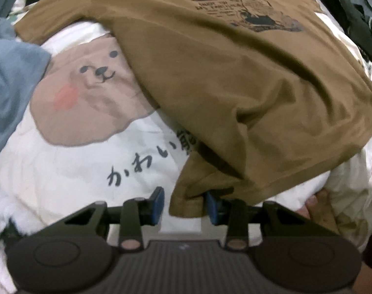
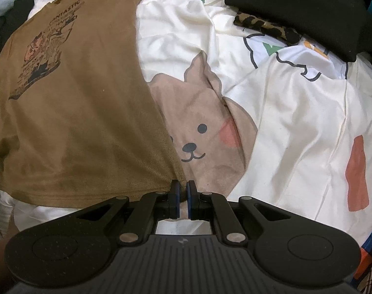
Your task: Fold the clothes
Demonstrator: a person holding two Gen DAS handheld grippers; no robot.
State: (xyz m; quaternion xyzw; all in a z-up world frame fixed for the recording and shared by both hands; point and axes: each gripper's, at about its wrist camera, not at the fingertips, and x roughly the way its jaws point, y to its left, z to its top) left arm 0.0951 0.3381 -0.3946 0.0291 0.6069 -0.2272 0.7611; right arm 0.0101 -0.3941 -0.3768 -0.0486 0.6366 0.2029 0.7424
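The brown T-shirt [image 1: 234, 78] is lying flat on the printed bedsheet [image 1: 70, 171], the right gripper [image 2: 182, 193] is pinching its hem corner, and the left gripper [image 1: 184, 205], half spread around the other corner, should be closing fully before lifting evenly.

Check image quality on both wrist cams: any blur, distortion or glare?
Left wrist view: motion blur smears the brown printed T-shirt and its chest print; left gripper also soft; fisheye bows the white cartoon-bear bedsheet. Right wrist view: sharper, the print's lettering partly readable, right gripper crisp; same barrel distortion, edges darken. No glare in either; lighting soft and even.
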